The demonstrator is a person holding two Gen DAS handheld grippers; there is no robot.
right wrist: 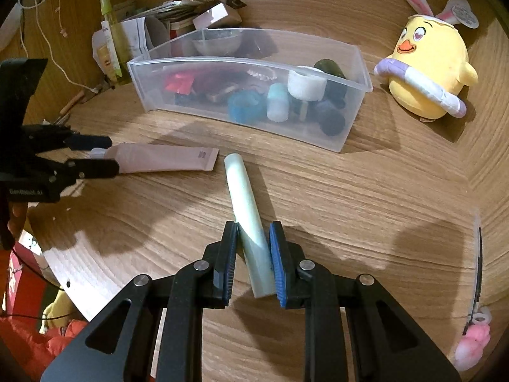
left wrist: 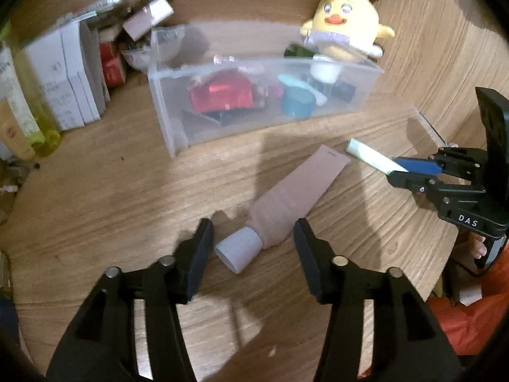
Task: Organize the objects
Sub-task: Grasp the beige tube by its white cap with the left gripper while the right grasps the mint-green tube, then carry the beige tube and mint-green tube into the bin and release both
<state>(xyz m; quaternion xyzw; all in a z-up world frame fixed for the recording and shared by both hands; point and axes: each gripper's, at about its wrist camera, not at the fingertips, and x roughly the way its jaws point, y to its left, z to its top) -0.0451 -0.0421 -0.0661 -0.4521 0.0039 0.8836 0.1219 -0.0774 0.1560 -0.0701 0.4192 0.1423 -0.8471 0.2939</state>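
Note:
A pink squeeze tube [left wrist: 299, 191] with a white cap [left wrist: 238, 251] lies flat on the round wooden table. My left gripper [left wrist: 254, 232] straddles its cap end; the jaws stand close on either side with thin gaps, so it is open. In the right wrist view the same left gripper [right wrist: 98, 156] sits at the end of the pink tube [right wrist: 165, 159]. My right gripper [right wrist: 254, 232] is shut on a pale green tube [right wrist: 241, 187], its blue pads pressing the near end while the far end points at the bin. The left wrist view shows that right gripper [left wrist: 397, 170] holding the green tube [left wrist: 369, 154].
A clear plastic bin [right wrist: 248, 60] behind both tubes holds several small jars and packets. A yellow plush chick [right wrist: 429, 63] stands right of it. Boxes and bottles [left wrist: 63, 76] crowd the back left. A small pink toy [right wrist: 470, 347] lies near the table's right edge.

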